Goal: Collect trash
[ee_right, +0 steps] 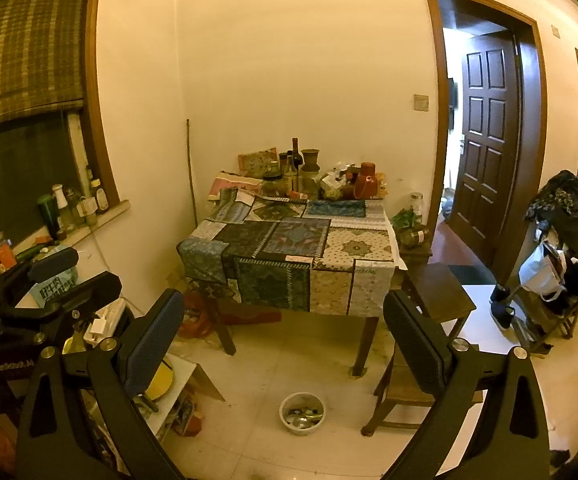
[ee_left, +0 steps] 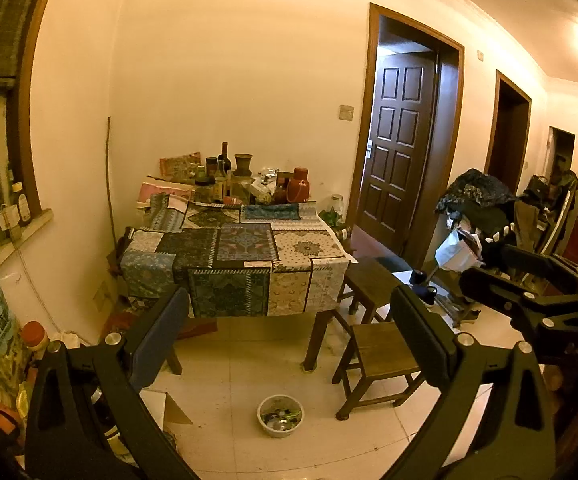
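From the left wrist, the left tool (ee_left: 289, 320) hangs spread apart and empty, well back from the white bowl (ee_left: 280, 416) of scraps on the floor.

From the right wrist, the right tool (ee_right: 285, 320) is likewise apart, empty; collecting looks barely begun.

We see table (ee_right: 289, 252) ahead of tool, patchwork cloth (ee_right: 341, 284) draped over near edge. Bottles and jars (ee_right: 293, 172) crowd far end against wall, red jug (ee_right: 366, 184) among them. Wooden stool (ee_left: 383, 354) ahead right, just beside table leg. Dark panelled door (ee_right: 485, 136) far right, standing open. Windowsill (ee_right: 89, 224) left, more bottles on it (labels unreadable). Clothes-heaped rack (ee_left: 477, 208) far right. Thin stick (ee_right: 190, 168) leans in corner.
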Demonstrator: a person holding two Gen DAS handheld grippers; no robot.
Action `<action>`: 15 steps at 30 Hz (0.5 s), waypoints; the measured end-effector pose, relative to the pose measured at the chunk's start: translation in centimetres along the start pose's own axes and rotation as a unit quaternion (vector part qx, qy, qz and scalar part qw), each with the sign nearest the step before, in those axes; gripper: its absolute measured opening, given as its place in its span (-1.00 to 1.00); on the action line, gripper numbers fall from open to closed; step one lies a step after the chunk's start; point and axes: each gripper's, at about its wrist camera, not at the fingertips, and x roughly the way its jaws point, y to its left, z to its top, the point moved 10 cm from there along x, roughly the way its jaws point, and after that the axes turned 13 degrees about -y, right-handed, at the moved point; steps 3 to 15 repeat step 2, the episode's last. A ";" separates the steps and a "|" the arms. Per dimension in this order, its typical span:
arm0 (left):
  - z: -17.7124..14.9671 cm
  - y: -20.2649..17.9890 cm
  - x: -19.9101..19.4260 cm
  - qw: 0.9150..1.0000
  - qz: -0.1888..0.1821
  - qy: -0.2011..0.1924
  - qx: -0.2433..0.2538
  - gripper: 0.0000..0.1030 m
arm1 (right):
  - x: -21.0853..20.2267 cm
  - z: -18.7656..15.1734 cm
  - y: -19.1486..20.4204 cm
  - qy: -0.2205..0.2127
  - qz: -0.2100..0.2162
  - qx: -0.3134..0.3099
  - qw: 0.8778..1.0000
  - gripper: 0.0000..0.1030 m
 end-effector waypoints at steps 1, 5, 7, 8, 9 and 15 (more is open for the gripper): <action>0.0 -0.1 0.2 1.000 0.001 0.002 0.000 0.96 | 0.3 0.0 -0.1 0.002 0.001 0.000 1.000 0.93; 0.0 -0.1 0.5 1.000 0.002 0.004 0.000 0.96 | 0.6 0.0 -0.3 0.003 0.003 0.001 1.000 0.93; 0.0 -0.1 0.5 1.000 0.002 0.004 0.000 0.96 | 0.6 0.0 -0.3 0.003 0.003 0.001 1.000 0.93; 0.0 -0.1 0.5 1.000 0.002 0.004 0.000 0.96 | 0.6 0.0 -0.3 0.003 0.003 0.001 1.000 0.93; 0.0 -0.1 0.5 1.000 0.002 0.004 0.000 0.96 | 0.6 0.0 -0.3 0.003 0.003 0.001 1.000 0.93; 0.0 -0.1 0.5 1.000 0.002 0.004 0.000 0.96 | 0.6 0.0 -0.3 0.003 0.003 0.001 1.000 0.93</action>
